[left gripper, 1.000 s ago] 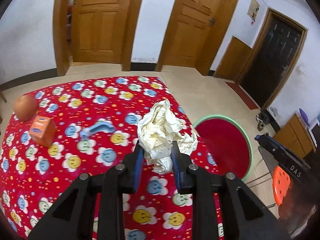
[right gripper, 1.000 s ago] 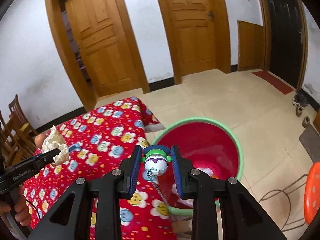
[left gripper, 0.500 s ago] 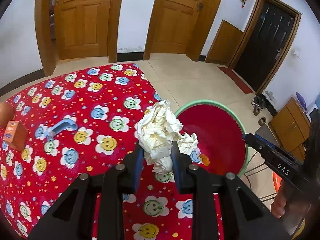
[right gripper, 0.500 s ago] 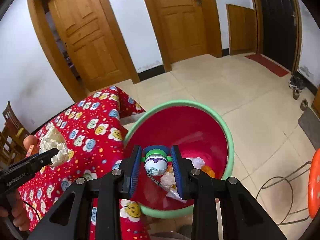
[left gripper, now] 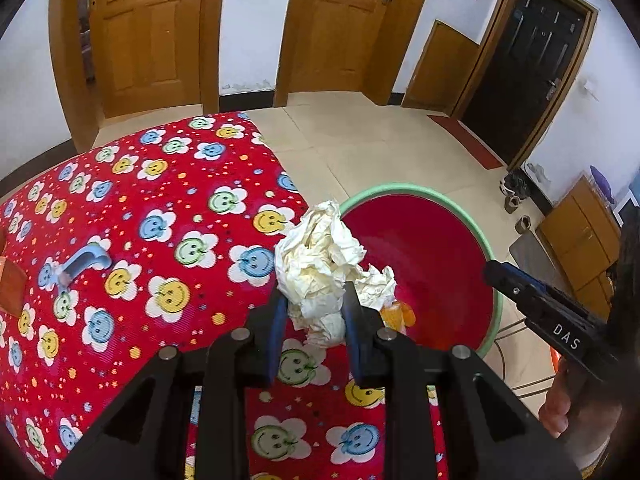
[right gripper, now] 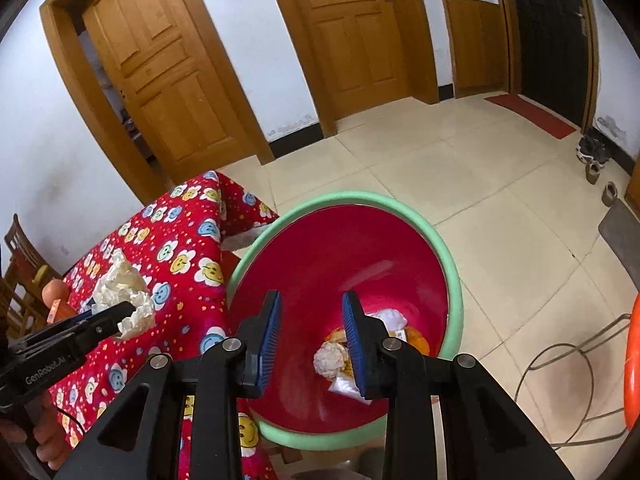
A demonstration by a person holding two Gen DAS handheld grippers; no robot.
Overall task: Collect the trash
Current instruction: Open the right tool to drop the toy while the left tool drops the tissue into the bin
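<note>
My left gripper (left gripper: 314,304) is shut on a crumpled wad of cream paper (left gripper: 320,256), held over the table's corner just beside the red bin with a green rim (left gripper: 400,190). The right wrist view shows the same wad (right gripper: 120,284) at the left, above the tablecloth. Over the bin's (right gripper: 452,272) mouth my right gripper (right gripper: 312,308) stands open, its blue pads apart with nothing between them. At the bin's bottom lie a white paper ball (right gripper: 330,358), orange peel (right gripper: 416,338) and other scraps.
The table wears a red cloth (left gripper: 140,200) with smiley flowers. A blue plastic piece (left gripper: 82,258) and an orange box (left gripper: 10,288) lie on it at the left. An orange stool (right gripper: 632,360) with a wire frame stands right of the bin, a wooden chair (right gripper: 24,264) far left.
The small green-and-purple toy that sat between the right jaws is gone from them. Both grippers have sunk and moved toward the bin, the left still carrying the paper wad.
</note>
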